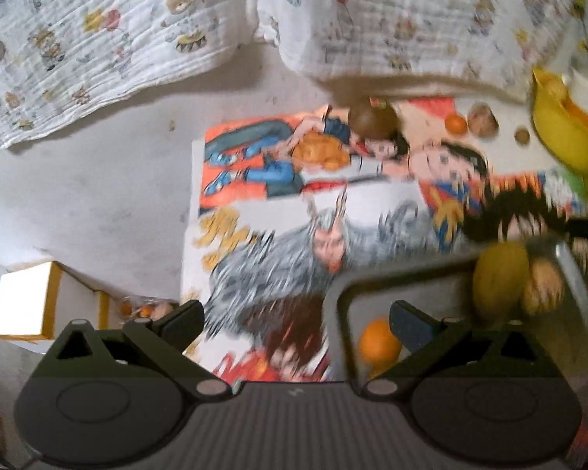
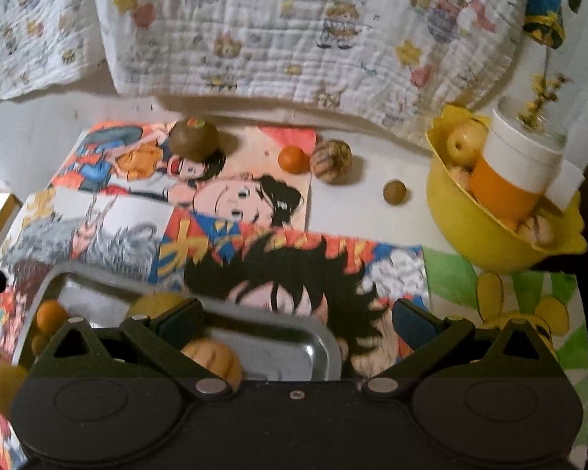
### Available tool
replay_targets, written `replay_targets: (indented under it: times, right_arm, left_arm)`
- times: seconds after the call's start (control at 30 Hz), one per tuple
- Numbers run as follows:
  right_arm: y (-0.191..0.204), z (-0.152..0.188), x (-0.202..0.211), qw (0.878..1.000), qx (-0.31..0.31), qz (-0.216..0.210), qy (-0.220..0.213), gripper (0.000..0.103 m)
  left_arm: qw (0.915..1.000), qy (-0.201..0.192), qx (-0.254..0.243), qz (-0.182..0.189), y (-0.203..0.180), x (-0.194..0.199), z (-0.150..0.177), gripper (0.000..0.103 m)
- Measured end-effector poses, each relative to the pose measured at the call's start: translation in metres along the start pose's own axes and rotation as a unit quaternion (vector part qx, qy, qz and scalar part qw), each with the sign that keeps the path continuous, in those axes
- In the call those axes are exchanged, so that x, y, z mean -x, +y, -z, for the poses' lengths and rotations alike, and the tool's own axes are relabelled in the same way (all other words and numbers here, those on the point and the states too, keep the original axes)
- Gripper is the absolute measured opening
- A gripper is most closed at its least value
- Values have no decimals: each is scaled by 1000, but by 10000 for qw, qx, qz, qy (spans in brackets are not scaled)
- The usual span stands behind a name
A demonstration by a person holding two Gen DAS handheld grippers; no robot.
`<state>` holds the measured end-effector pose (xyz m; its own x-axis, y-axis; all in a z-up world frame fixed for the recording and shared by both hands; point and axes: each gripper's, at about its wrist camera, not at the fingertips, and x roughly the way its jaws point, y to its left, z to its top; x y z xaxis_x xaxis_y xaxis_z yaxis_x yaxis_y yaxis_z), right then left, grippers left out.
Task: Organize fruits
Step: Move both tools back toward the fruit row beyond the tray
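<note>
A steel tray [image 2: 317, 348] lies on the cartoon posters near me and holds an orange [image 2: 50, 315], a yellow fruit [image 2: 153, 303] and a striped melon [image 2: 215, 358]. My right gripper [image 2: 296, 319] hangs open over its right end, holding nothing. Farther back lie a brown kiwi [image 2: 194, 139], a small orange [image 2: 293, 159], a striped melon [image 2: 330, 160] and a small brown round fruit [image 2: 394, 192]. In the left wrist view, blurred, my left gripper [image 1: 296, 319] is open above the tray [image 1: 343, 297], where an orange [image 1: 378, 342] and a yellow fruit [image 1: 499, 280] sit.
A yellow bowl [image 2: 462, 227] at the right holds apples and a white-and-orange jar [image 2: 513, 168]. A printed quilted cloth [image 2: 294, 39] hangs across the back. A white and yellow box [image 1: 23, 299] stands low on the left beyond the table edge.
</note>
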<state>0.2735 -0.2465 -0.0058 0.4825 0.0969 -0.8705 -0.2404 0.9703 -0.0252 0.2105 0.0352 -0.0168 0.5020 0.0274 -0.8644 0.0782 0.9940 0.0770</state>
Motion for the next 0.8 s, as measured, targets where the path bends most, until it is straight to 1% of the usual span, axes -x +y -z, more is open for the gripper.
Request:
replay_targets:
  times: [0.2, 0.3, 0.57, 0.7, 0.8]
  right_arm:
    - [3, -26, -24, 9998, 185, -33, -95, 102]
    - [6, -36, -37, 9986, 510, -5, -151, 102]
    - [-1, -64, -74, 9920, 1238, -64, -227, 102]
    - [-5, -78, -93, 9862, 1633, -68, -272, 102]
    - [-4, -86, -104, 9802, 1941, -143, -350, 100]
  left_arm:
    - [9992, -330, 240, 16, -22, -27, -47, 102]
    - [9988, -415, 240, 51, -31, -41, -70, 102]
    - [9988, -436, 158, 133, -54, -82, -113, 102]
    - [9988, -435, 162, 174, -65, -103, -129, 102]
    - [9988, -435, 205, 134, -71, -118, -139, 102]
